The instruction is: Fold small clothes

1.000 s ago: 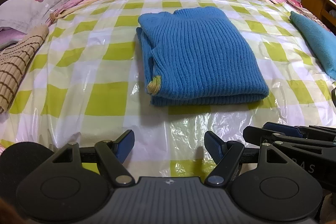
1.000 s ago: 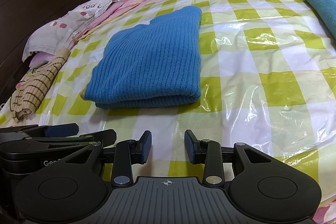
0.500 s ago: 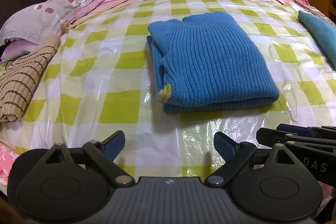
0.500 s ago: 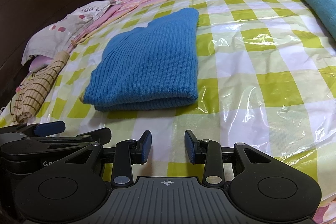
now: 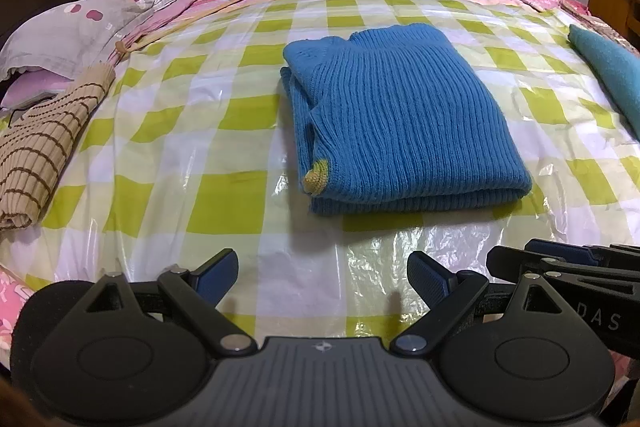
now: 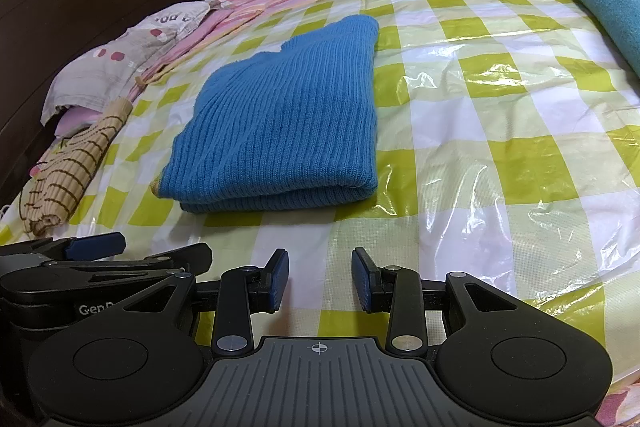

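A blue ribbed knit sweater (image 5: 400, 123) (image 6: 284, 123) lies folded into a neat rectangle on the green-and-white checked plastic sheet (image 5: 180, 131) (image 6: 500, 131) that covers the bed. A yellow cuff tip pokes out at its near left corner. My left gripper (image 5: 323, 277) hovers near the sheet's front edge, short of the sweater, jaws wide open and empty. My right gripper (image 6: 320, 277) is beside it, also short of the sweater, jaws partly apart with nothing between them. Each gripper shows at the edge of the other's view.
A beige garment with brown stripes (image 5: 44, 147) (image 6: 68, 171) lies rolled at the left. A teal folded cloth (image 5: 608, 67) (image 6: 612, 11) sits at the right. Pillows (image 5: 88, 23) and a dark headboard (image 6: 80, 3) are at far left; pink bedding lies behind.
The left gripper's jaws spread wider apart. The left view tilted slightly, so the sweater sits a little lower and to the right in frame. The right gripper stayed as it was.
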The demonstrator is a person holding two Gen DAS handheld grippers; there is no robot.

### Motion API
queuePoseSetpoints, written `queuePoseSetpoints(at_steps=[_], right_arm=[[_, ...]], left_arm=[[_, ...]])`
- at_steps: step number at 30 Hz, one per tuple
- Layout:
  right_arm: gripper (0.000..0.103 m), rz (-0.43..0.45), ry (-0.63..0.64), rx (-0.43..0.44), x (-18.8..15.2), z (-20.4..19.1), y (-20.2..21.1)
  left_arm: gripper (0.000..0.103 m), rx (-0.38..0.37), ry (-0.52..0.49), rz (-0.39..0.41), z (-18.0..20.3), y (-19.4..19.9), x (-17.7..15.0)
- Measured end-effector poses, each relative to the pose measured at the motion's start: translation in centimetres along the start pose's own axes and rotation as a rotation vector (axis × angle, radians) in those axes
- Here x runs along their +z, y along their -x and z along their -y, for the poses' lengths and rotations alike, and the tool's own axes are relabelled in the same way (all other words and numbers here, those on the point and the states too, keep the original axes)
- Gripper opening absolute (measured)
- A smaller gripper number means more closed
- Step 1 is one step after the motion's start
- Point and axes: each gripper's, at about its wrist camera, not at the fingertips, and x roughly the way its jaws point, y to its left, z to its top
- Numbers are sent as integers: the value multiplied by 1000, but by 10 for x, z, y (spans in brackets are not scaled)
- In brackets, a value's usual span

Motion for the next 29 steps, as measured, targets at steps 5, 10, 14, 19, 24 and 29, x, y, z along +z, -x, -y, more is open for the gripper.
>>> queuePoseSetpoints(at_steps=[5,10,14,19,24,29], right_arm=[[35,0,0,0,0,0,0],[35,0,0,0,0,0,0],[35,1,-1,0,0,0,0],[35,0,0,0,0,0,0],[35,0,0,-1,0,0,0],[35,0,-1,-1,0,0,0]], left_arm=[[96,-5,3,-4,-1,-1,0],[96,-5,3,-4,-1,-1,0],[96,-6,4,-4,-1,-1,0],[96,-9,8,-11,0,-2,1],[96,-12,13,-19,0,-2,1],[96,-13,11,-38,0,-5,0]])
